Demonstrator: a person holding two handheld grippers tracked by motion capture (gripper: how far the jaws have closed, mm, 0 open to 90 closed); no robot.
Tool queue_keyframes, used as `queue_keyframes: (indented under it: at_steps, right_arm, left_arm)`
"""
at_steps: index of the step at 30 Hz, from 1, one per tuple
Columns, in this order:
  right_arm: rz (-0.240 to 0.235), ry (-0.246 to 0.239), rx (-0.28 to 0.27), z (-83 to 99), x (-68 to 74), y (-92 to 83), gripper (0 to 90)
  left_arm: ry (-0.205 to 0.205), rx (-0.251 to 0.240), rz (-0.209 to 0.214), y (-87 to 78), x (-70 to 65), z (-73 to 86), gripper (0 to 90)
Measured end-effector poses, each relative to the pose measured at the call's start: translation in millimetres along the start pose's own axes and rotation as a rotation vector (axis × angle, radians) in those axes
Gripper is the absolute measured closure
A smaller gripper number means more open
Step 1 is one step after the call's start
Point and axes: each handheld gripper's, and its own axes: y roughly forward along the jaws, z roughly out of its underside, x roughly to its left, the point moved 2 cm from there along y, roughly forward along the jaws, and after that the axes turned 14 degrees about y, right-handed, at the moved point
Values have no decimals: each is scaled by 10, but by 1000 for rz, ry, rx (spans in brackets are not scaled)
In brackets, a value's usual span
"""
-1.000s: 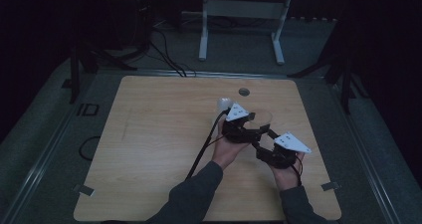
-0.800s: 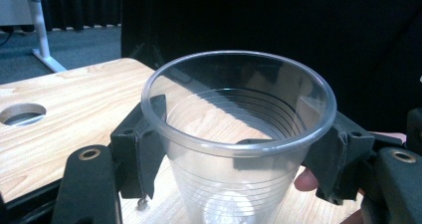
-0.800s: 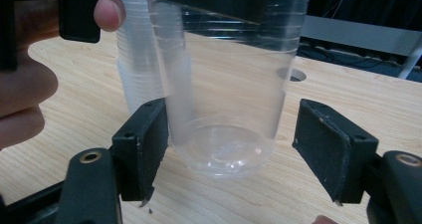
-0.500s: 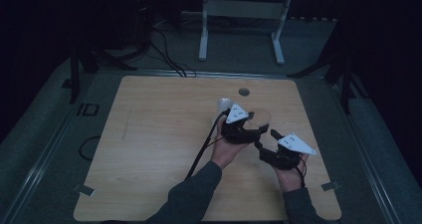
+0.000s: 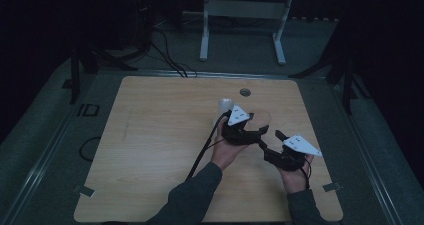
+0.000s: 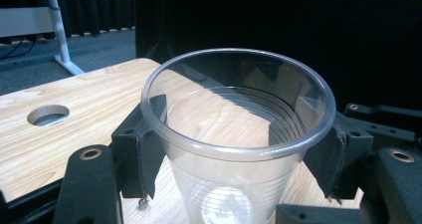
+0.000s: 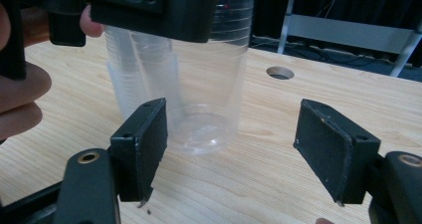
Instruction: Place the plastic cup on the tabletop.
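On wooden counter (image 5: pixel 150 135) in dark room: left claw (image 6: pixel 239 149) pinches clear cup (image 6: pixel 239 134); right claw (image 7: pixel 234 149) spread, drawn slightly back since earlier frame.

Left gripper (image 5: pixel 248 116) sits level, jaws clamped partway on what's between them. Right gripper (image 5: pixel 270 140) just beside it, jaws spread wide, nothing between them.

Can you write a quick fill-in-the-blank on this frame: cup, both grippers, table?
1. The left gripper is shut on a clear plastic ____.
2. The right gripper has its jaws ____, with nothing between them.
3. The cup stands ____, its mouth facing up.
4. The wooden table has a round ____ near its far edge.

Missing words: cup; open; upright; hole
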Motion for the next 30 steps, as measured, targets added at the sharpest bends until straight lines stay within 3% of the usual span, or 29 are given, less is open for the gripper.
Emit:
queue_keyframes:
  at_steps: [30]
  right_arm:
    - [50, 51, -12, -23, -204, -65, 287]
  left_arm:
    - [48, 16, -28, 21, -54, 65, 312]
